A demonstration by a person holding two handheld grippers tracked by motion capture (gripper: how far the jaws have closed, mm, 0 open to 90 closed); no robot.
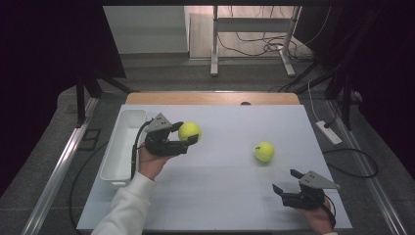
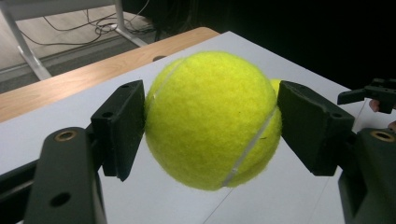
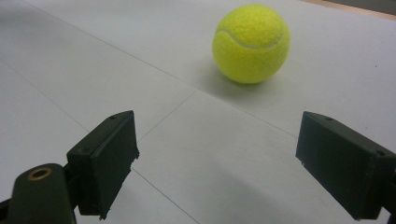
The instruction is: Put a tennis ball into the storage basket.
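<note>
A yellow tennis ball (image 1: 189, 131) hangs above the white table top (image 1: 220, 200), near the left. My left gripper (image 1: 187, 132) is shut on it. In the left gripper view both black pads (image 2: 122, 126) press the sides of this held ball (image 2: 212, 119). A second tennis ball (image 1: 264, 152) rests on the table right of centre, apart from both grippers. My right gripper (image 1: 285, 180) sits low at the front right, open, with nothing between its jaws. In the right gripper view the resting ball (image 3: 251, 43) lies ahead of the right gripper (image 3: 215, 163), a little to the right.
A white rectangular bin (image 1: 113, 147) stands along the table's left edge, just left of my left hand. A wooden strip (image 1: 210, 98) borders the far edge. Beyond it are a metal stand (image 1: 252, 24) and cables on the floor.
</note>
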